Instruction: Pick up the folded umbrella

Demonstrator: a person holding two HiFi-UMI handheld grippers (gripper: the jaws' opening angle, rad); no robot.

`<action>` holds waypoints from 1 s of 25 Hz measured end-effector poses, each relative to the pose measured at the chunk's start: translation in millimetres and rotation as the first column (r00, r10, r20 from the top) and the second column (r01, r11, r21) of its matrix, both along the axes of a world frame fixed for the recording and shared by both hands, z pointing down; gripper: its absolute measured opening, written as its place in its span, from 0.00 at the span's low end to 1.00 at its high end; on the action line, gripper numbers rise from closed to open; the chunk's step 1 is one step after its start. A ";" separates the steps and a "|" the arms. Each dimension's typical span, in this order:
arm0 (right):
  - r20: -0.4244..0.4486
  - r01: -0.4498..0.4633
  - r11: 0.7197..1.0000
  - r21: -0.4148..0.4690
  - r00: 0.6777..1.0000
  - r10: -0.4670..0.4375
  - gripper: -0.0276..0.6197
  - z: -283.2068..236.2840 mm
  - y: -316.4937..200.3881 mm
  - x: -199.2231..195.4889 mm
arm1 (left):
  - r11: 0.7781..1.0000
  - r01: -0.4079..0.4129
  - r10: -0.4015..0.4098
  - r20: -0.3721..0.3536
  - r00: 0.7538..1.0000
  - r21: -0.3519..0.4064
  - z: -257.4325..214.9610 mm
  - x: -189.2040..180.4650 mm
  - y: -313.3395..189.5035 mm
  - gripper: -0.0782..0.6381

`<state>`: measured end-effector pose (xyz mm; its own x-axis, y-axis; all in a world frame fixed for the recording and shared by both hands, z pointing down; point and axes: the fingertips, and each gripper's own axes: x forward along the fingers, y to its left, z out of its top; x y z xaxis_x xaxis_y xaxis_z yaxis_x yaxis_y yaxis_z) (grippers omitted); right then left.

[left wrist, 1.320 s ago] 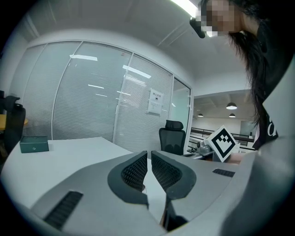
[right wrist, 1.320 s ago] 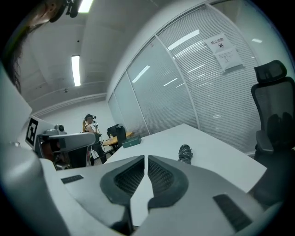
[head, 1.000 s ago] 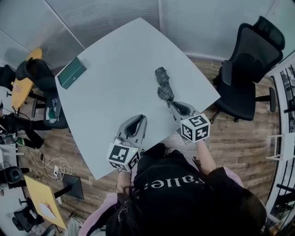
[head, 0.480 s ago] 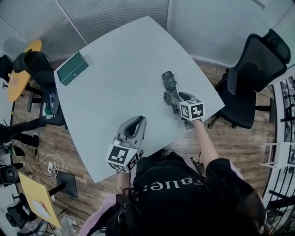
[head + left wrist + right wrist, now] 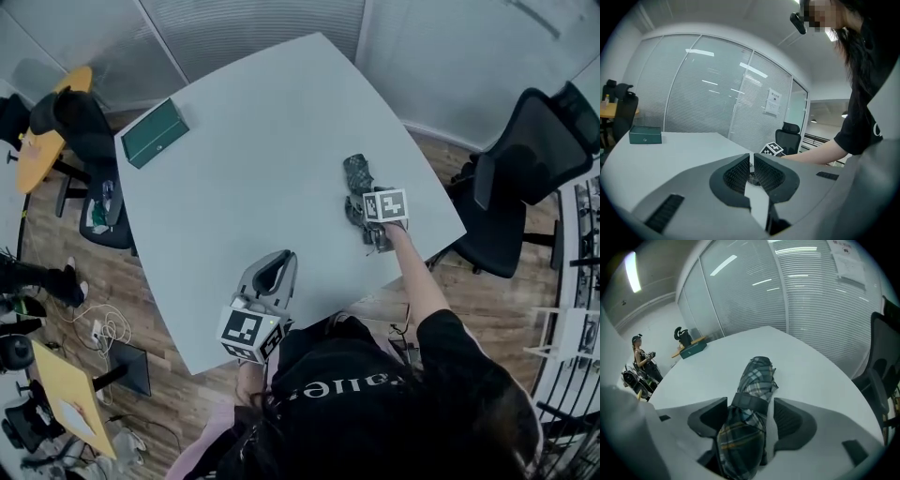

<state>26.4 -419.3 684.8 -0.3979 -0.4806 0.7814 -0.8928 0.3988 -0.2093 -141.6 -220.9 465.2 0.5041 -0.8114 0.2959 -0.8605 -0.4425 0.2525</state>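
Folded umbrella [image 5: 750, 394]: a plaid, strapped bundle lying flat on the pale counter [image 5: 234, 141], near the edge on the person's right, its near end between the jaws of the right gripper [image 5: 751, 409].

Risks, as judged:
- The fabric is soft and bulges on either side of the strap. A close on loose cloth instead of the core could let the bundle sag or slide out on the lift.
- The jaws sit toward one end, so the far end may droop and swing once clear of the counter.
- The umbrella lies close to the counter edge, and a nudge before the grip is firm could push it toward that edge.

Right gripper: jaws are opening and stand wide, straddling the umbrella at its strap. A strip of bare counter shows beside one pad. No clamping is evident, so the umbrella is not yet held.

Left gripper [image 5: 751, 161]: jaws together with nothing between them, positioned over the near counter edge, well apart from the umbrella.

Farther off: a green box [image 5: 155, 133] at the far left corner, and a black office chair [image 5: 525, 178] beyond the right edge.
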 end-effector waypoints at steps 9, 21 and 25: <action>-0.056 -0.025 0.999 -0.023 0.998 0.024 0.51 34.9 2.3 -16.0 | 0.999 0.039 -0.038 0.013 0.999 -0.020 7.0 -15.0 -3.1 0.17; -0.018 -0.051 0.997 -0.053 0.999 0.050 0.41 34.1 5.4 -13.2 | 0.997 0.075 -0.075 0.020 0.997 -0.006 4.8 -22.3 2.7 0.17; 0.087 -0.079 0.988 -0.130 0.992 0.091 0.40 32.6 21.1 -11.7 | 0.996 0.087 -0.087 0.029 0.996 0.005 0.1 -27.7 7.3 0.17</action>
